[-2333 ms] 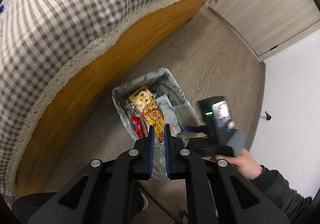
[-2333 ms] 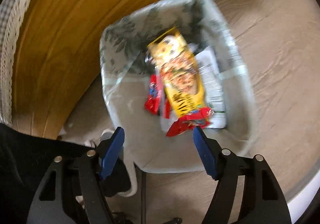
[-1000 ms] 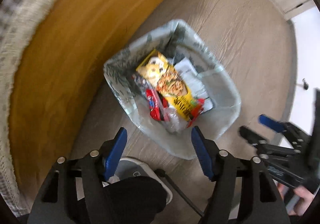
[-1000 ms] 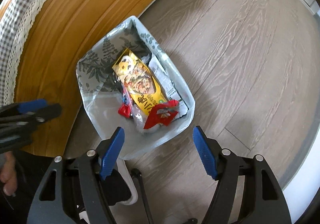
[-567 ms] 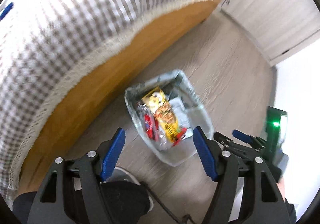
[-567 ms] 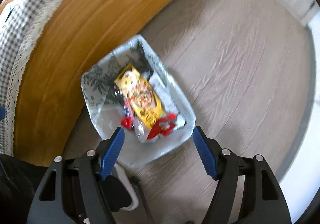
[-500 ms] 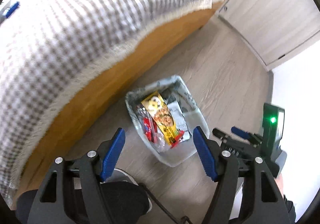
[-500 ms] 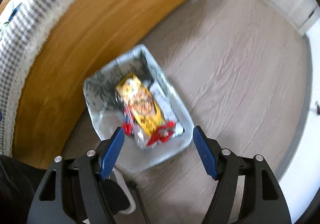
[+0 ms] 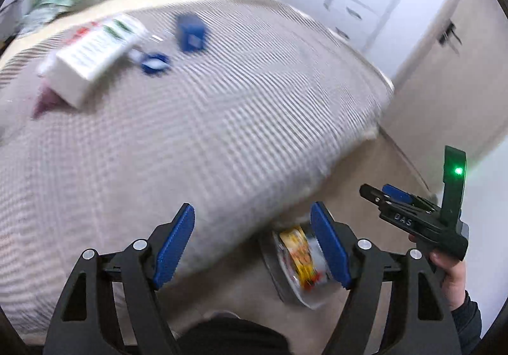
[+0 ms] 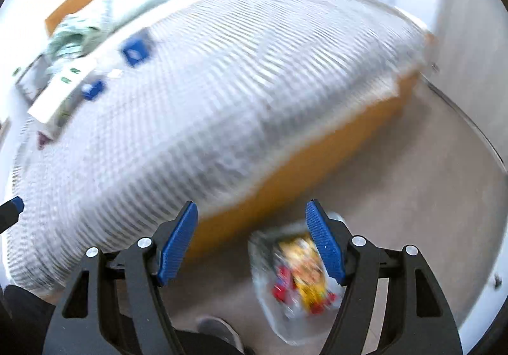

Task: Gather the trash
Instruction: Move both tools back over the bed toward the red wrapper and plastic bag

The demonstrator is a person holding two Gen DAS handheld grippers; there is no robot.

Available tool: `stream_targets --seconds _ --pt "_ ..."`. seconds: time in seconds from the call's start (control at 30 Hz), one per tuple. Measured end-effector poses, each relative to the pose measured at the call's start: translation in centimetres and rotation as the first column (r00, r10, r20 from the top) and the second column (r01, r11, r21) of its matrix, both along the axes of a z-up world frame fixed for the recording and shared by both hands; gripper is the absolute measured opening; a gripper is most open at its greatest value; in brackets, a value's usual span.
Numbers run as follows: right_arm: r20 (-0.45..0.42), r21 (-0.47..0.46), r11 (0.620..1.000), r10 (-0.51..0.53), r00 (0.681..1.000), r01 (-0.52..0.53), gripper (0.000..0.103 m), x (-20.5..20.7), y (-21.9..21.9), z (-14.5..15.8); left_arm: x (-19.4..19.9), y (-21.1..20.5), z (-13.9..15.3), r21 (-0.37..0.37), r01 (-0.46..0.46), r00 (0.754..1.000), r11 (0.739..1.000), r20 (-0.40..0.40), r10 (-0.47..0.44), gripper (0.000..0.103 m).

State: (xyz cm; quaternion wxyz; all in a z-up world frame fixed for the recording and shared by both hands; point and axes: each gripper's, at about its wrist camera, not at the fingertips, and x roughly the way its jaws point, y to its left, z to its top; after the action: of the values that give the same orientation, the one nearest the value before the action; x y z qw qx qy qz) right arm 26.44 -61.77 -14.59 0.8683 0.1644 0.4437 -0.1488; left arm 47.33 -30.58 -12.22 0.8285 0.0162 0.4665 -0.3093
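Trash bag (image 10: 270,317) sits on floor beside bed (image 10: 222,85); both hand-held grippers wide open, empty.

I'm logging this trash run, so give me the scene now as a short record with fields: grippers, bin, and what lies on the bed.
left gripper: open, empty, raised toward the bed
right gripper: open, empty
trash bin: on the floor beside the bed, lined with a bag, holding a yellow wrapper and red wrappers
bed: checked cover
on the bed: white box, blue packet, small blue item; all blurred
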Motion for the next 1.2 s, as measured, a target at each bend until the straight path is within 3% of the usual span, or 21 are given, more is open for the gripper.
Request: stream_targets --seconds 0.2,0.4,0.57,0.77,0.87,0.97,1.1,1.2 --pt "0.058 0.007 0.99 0.137 0.989 -0.137 0.068 8.0 4.9 2.6 6.3 7.6 2.1 0.003 -0.147 0.988 0.989 0.043 0.147 0.073" --pt "0.094 0.002 0.969 0.247 0.964 -0.248 0.068 15.4 8.9 4.4 13.6 15.1 3.4 0.017 -0.276 0.959 0.961 0.065 0.275 0.073" --pt "0.133 0.008 0.943 0.328 0.935 -0.332 0.068 21.2 10.6 6.1 17.5 19.0 4.8 0.045 -0.346 0.933 0.937 0.116 0.34 0.073" --pt "0.145 -0.043 0.913 0.407 0.902 -0.405 0.068 27.7 13.0 7.9 21.5 21.1 4.8 0.06 -0.374 0.922 0.925 0.131 0.364 0.073" --pt "0.152 -0.062 0.895 0.446 0.882 -0.442 0.068 30.8 14.5 9.2 25.3 21.2 5.0 0.059 -0.372 0.925 0.926 0.109 0.364 0.073" --pt "0.147 -0.067 0.876 0.482 0.864 -0.477 0.068 33.9 15.9 10.3 31.7 20.6 4.7 0.056 -0.333 0.943 0.941 0.032 0.331 0.073" --pt "0.134 -0.076 0.854 0.521 0.843 -0.515 0.068 37.3 17.2 11.9 40.4 18.3 2.7 0.188 -0.304 0.95 0.934 -0.018 0.313 0.073" --pt "0.108 -0.071 0.84 0.543 0.833 -0.538 0.068 40.2 17.8 12.8 47.7 16.8 -2.0 0.315 -0.309 0.92 0.897 -0.14 0.366 0.073"
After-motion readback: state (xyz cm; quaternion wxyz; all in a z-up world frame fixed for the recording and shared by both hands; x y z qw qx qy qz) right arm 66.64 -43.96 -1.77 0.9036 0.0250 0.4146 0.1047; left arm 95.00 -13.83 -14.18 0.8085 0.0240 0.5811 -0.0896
